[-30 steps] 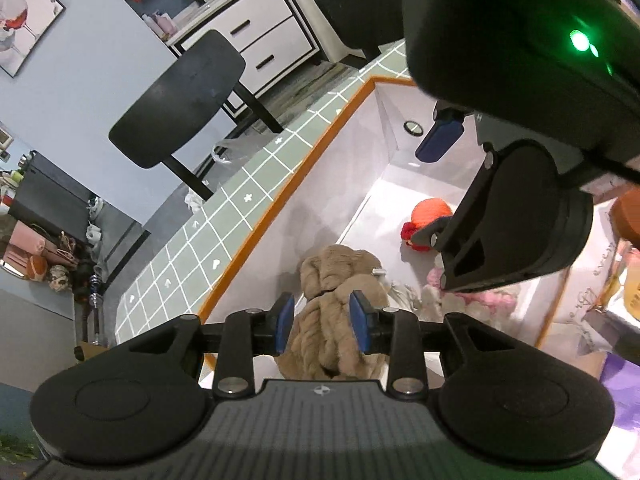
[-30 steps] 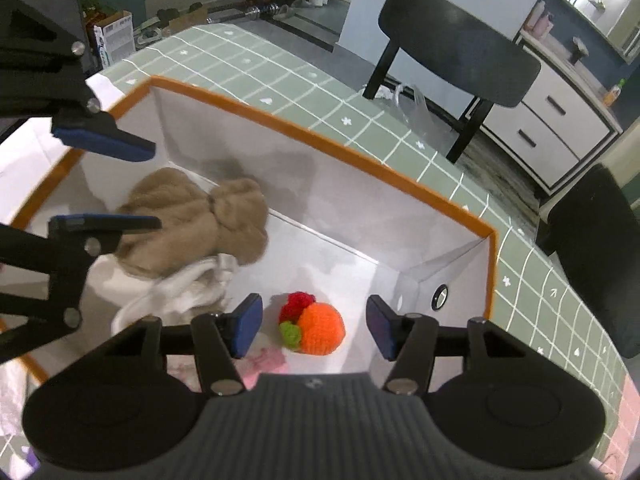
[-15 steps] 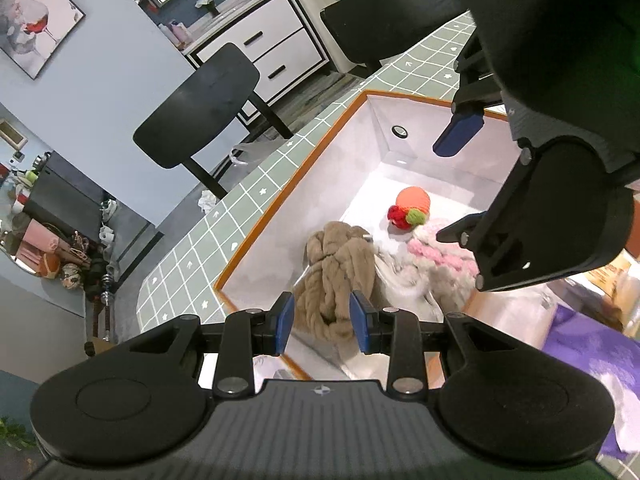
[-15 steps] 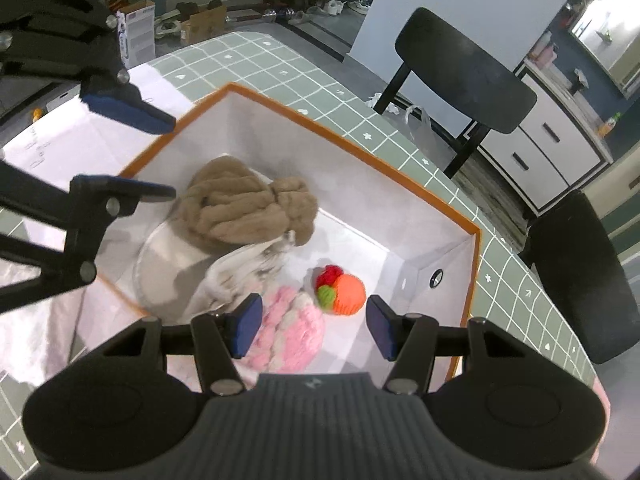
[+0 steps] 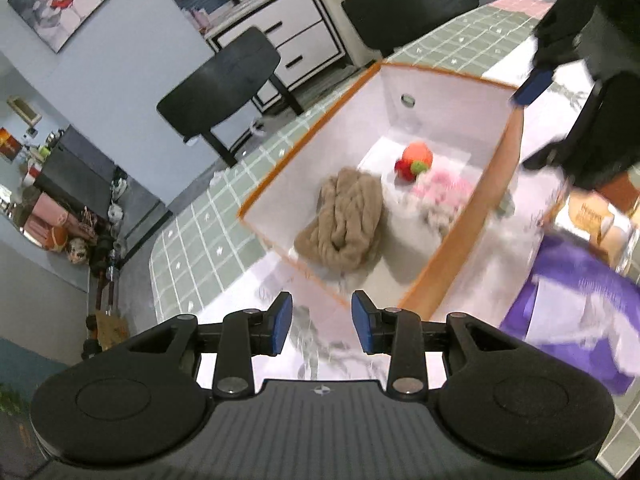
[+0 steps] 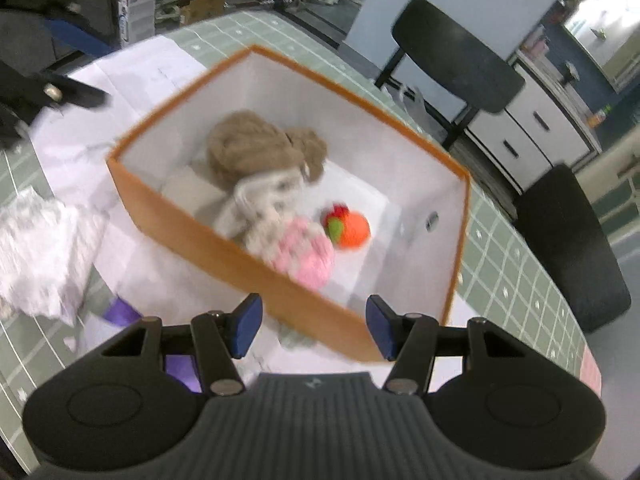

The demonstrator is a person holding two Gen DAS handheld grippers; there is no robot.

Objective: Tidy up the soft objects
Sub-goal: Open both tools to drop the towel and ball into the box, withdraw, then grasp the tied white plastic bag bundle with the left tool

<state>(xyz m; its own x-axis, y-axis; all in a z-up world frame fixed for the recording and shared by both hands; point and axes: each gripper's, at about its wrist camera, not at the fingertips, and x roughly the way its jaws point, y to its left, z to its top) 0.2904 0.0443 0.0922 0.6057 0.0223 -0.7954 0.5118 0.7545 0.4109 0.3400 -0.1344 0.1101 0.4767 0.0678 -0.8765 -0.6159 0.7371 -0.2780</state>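
An orange-edged white box [image 5: 460, 236] [image 6: 192, 224] stands on the green tiled table. Inside lie a brown plush [image 5: 346, 220] [image 6: 248, 150], a white-grey plush [image 6: 268, 200], a pink knitted item [image 5: 444, 190] [image 6: 306, 254] and an orange knitted fruit [image 5: 416, 156] [image 6: 352, 230]. My left gripper [image 5: 321, 324] is open and empty, above white paper in front of the box's near end. My right gripper [image 6: 314, 328] is open and empty, above the box's near wall. The right gripper also shows in the left wrist view [image 5: 532, 88] at the upper right.
White paper [image 6: 132, 76] lies under the box. A purple packet [image 5: 580, 308] and a cardboard package [image 5: 592, 216] lie to the right of the box. Crumpled white fabric [image 6: 36, 248] lies left of it. Two black chairs [image 5: 224, 76] [image 6: 452, 52] stand beside the table.
Both grippers have pulled up and back out of the box. The brown plush stays inside the box, no longer between my left fingers. Both grippers stay open.
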